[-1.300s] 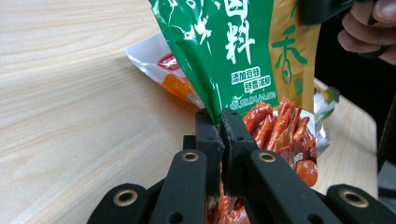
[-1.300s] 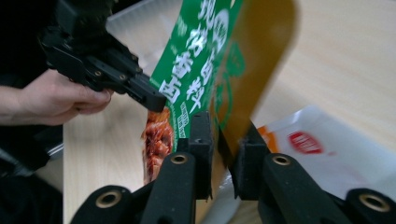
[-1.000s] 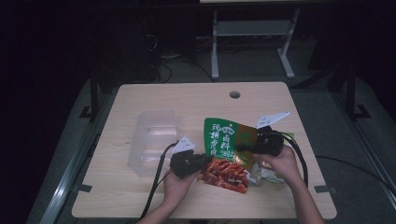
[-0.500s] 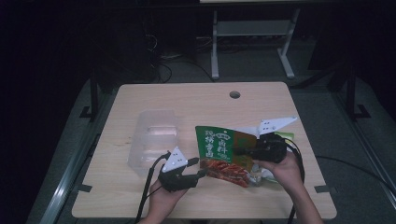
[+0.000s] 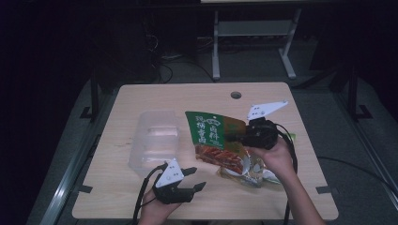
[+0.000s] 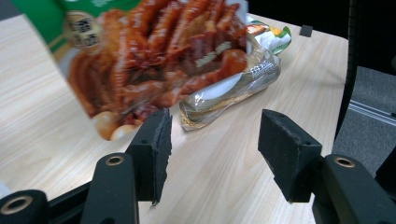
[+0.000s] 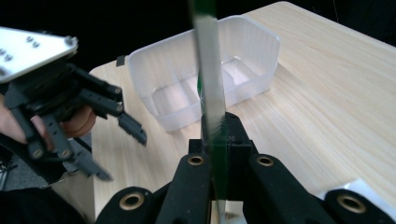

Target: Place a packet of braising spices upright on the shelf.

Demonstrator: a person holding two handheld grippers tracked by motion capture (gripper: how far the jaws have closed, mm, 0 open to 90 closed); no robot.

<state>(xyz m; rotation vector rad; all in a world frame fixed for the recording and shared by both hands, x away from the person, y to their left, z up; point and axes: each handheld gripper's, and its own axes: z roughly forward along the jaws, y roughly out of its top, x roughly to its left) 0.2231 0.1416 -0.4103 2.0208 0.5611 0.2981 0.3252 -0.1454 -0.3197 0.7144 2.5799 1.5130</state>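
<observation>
Jaws of the right gripper (image 5: 237,137) are clamped flat on the edge of a green snack bag (image 5: 215,137), which hangs lifted over the table (image 5: 197,96), just right of a clear tub (image 5: 155,140). In the right gripper view the bag (image 7: 211,84) shows edge-on as a thin strip rising from between the closed jaws, with the tub (image 7: 205,70) beyond it. The bag's upper part is green with pale lettering; its lower part shows a picture of red food. Below the bag and to its right, a second, clear-windowed packet (image 5: 256,171) lies flat on the table, partly under the bag's lower corner.

The left gripper (image 5: 193,178) sits near the table's front edge, below the tub and left of the bag, held in the person's left hand (image 5: 157,211). Its jaws stand wide apart with nothing between them. In the left gripper view the bag (image 6: 154,60) fills the space just beyond the open jaws, its lower edge close to the left pad but apart from it, and the packet (image 6: 233,88) lies on the table behind. The right hand (image 5: 274,157) grips the right gripper's body right of the bag.
</observation>
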